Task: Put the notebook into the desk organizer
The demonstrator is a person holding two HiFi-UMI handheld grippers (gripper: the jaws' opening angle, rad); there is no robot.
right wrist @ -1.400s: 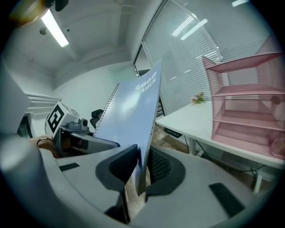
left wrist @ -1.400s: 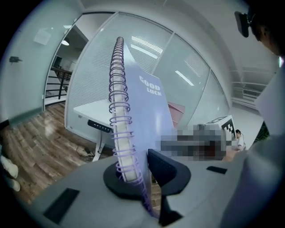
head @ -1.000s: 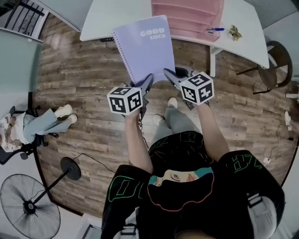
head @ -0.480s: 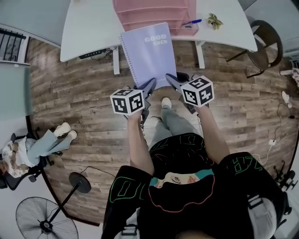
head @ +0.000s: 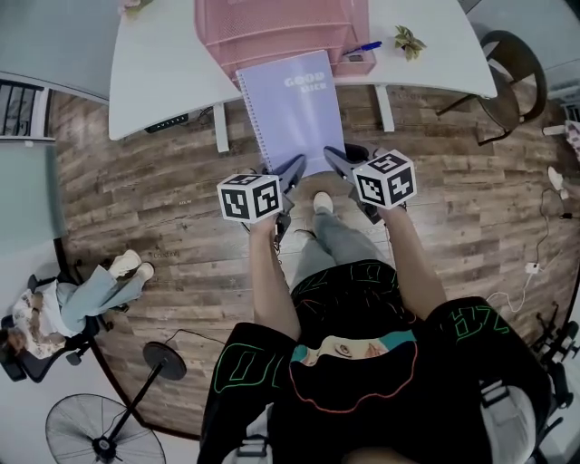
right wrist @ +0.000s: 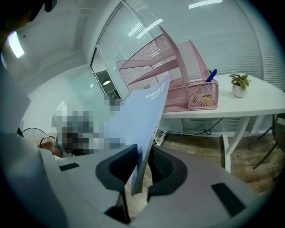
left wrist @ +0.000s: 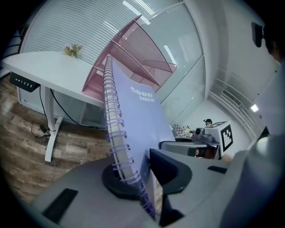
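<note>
A lilac spiral notebook [head: 292,109] hangs in the air, held by its near edge between both grippers, cover up and tilted toward the desk. My left gripper [head: 288,172] grips the spiral-bound corner [left wrist: 119,156]; its jaws are opening slightly, with the notebook still pinched between them. Shut on the other near corner [right wrist: 139,147] is my right gripper [head: 333,163]. The pink mesh desk organizer [head: 272,27] stands on the white desk [head: 154,72], just beyond the notebook's far edge. It rises behind the notebook in the left gripper view [left wrist: 147,49] and the right gripper view [right wrist: 178,62].
A pink mesh pen cup [right wrist: 201,95] with a blue pen [head: 364,47] and a small potted plant [head: 405,41] stand right of the organizer. Flowers [left wrist: 73,49] sit at the desk's left end. A chair [head: 517,91], a seated person [head: 72,299] and a fan [head: 100,435] are on the wooden floor.
The notebook and both grippers have come closer to the desk. The notebook's far edge now reaches the organizer's front. Both grips look unchanged.
</note>
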